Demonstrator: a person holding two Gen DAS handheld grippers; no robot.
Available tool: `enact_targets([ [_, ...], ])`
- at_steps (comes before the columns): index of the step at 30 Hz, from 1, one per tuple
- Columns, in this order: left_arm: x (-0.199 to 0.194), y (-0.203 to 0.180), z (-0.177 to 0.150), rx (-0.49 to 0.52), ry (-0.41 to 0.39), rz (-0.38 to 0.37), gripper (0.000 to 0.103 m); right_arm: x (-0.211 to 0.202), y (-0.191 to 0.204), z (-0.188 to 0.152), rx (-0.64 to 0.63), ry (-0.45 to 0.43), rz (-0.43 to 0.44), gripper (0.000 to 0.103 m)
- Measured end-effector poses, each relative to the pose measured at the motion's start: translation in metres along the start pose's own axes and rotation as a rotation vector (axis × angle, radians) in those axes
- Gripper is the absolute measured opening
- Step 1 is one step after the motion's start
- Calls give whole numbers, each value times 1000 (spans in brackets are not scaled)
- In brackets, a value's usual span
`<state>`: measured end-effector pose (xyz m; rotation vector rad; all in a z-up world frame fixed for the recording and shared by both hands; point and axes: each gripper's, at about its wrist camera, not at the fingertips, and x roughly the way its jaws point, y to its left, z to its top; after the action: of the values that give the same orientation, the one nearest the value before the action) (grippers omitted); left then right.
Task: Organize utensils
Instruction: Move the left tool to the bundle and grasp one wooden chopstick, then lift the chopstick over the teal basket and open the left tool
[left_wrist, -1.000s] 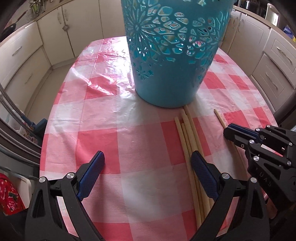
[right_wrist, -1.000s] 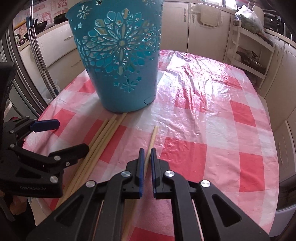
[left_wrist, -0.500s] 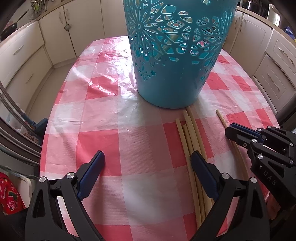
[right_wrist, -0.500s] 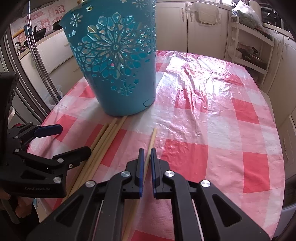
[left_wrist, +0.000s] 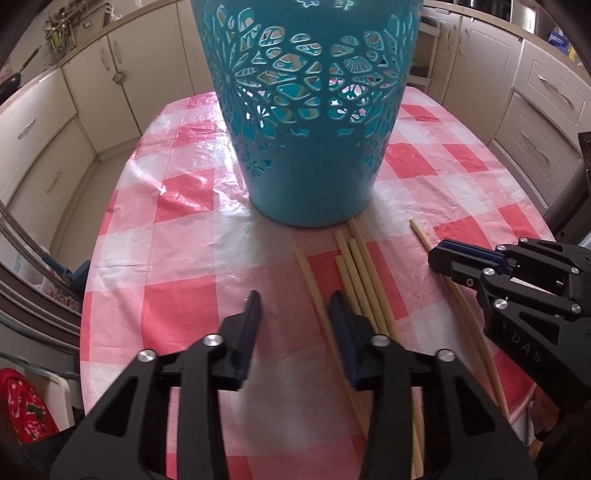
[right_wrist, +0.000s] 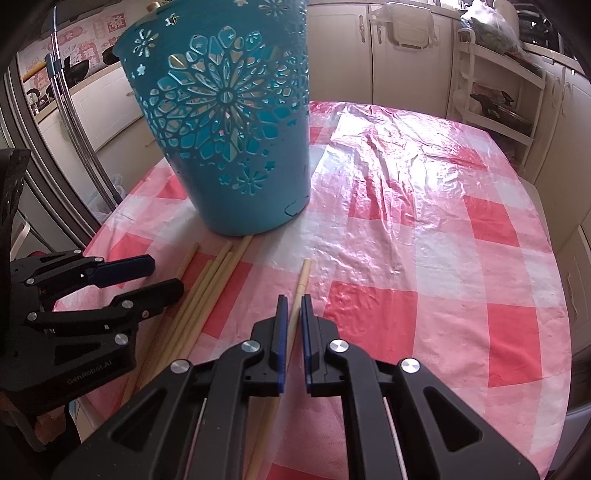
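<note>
Right hand-held gripper (right_wrist: 291, 306) is clenched on one chopstick (right_wrist: 303, 275), its long axis pointing away towards the blue basket (right_wrist: 229, 147). Left hand-held gripper (left_wrist: 295, 306) is closing around a chopstick (left_wrist: 308, 273) lying lengthwise on the bench (left_wrist: 177, 317).

Glossy tablecloth (right_wrist: 406, 155), seemingly wooden chopsticks (left_wrist: 364, 273).

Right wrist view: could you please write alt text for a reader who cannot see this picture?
The right gripper is shut on a single wooden chopstick lying on a red-and-white checked tablecloth. To its left lie more chopsticks, with the left gripper closing over them. Behind stands a tall teal cut-out basket.
</note>
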<state>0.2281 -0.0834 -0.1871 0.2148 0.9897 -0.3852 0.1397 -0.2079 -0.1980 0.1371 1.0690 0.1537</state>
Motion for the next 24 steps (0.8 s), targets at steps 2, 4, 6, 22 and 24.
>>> enact_targets([
  [2,-1,2,0,-22,4,-29,18,1,-1,1,8,1,5,8],
  [4,-1,6,1,-34,6,-49,18,1,-1,2,16,1,11,9],
  [6,-1,3,0,-24,8,-42,18,2,1,3,4,-1,6,11],
  [22,-91,40,8,-92,-102,-250,4,3,7,0,-43,-13,-19,10],
  [24,-115,46,15,-106,-156,-285,4,3,8,0,-45,-14,-22,10],
])
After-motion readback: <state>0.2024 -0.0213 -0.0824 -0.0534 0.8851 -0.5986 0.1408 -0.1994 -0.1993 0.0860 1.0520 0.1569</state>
